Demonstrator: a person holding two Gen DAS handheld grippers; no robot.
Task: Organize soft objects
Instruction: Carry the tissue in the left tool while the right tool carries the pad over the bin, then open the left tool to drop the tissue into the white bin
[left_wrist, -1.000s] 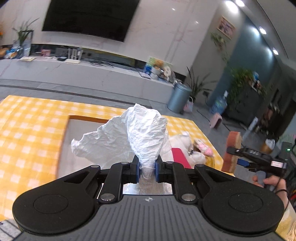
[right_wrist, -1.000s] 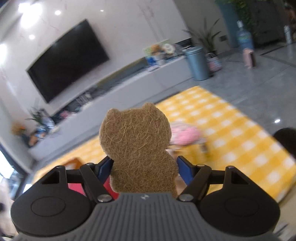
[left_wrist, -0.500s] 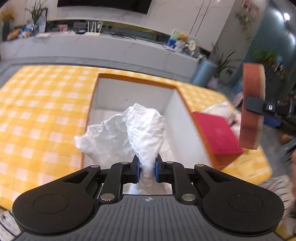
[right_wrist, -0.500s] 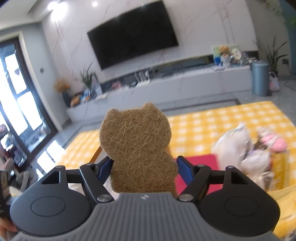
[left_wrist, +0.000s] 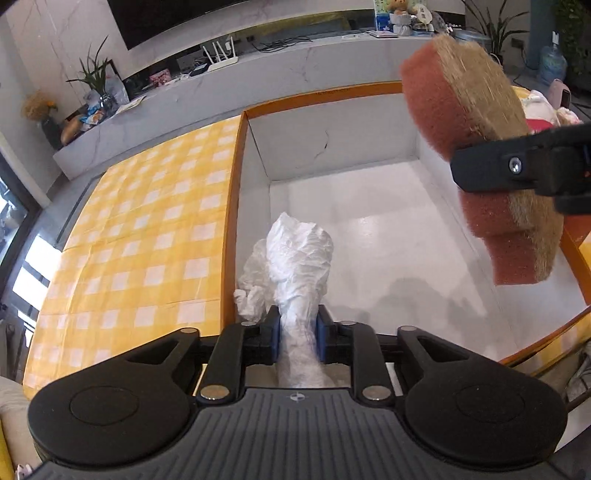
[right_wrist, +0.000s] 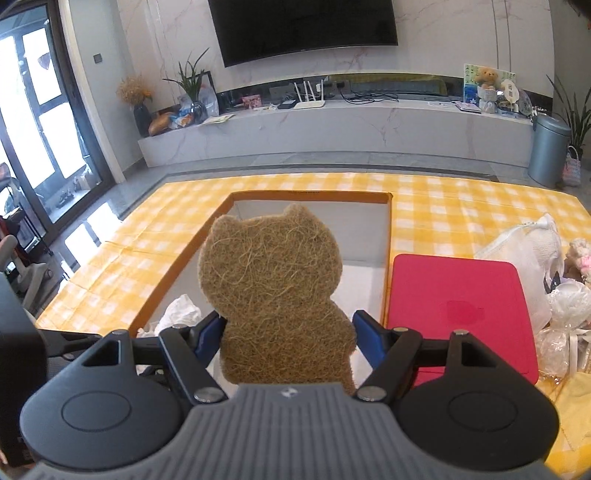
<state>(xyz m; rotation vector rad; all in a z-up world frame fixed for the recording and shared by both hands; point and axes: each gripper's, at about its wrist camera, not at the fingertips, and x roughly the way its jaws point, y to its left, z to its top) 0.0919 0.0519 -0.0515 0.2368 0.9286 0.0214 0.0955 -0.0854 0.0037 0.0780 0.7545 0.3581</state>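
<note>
While your left gripper (left_wrist: 297, 334) hangs over the near corner of the orange-rimmed box (left_wrist: 240, 192), its jaws have just been opening, and in the left wrist view the blue pads (left_wrist: 274, 334) still flank the twisted neck of the crumpled white bag (left_wrist: 295, 266); it looks lightly pinched, not yet free. The risk here is the bag's bulk leaning toward the left wall: let go too early or too high and it could catch on the rim or spill onto the yellow checked cloth (left_wrist: 147, 236). Watch, too, the bear-shaped sponge (left_wrist: 476, 140) that your right hand carries in above the box's right side; the two tools are near each other, and a hasty sweep could knock one into the other. Seen from the right wrist view, your right gripper (right_wrist: 288, 332) stands wide, its pads pressed against the sponge's (right_wrist: 273, 288) waist, with the box (right_wrist: 310, 195) open ahead and the white bag (right_wrist: 181, 314) low at the left. Because the sponge hides much of the floor below, you could drop it onto the bag, or drift right and land it on the red lid (right_wrist: 458, 310) lying just beside the box. A soft squeeze on a springy body may also let it twist out.
</note>
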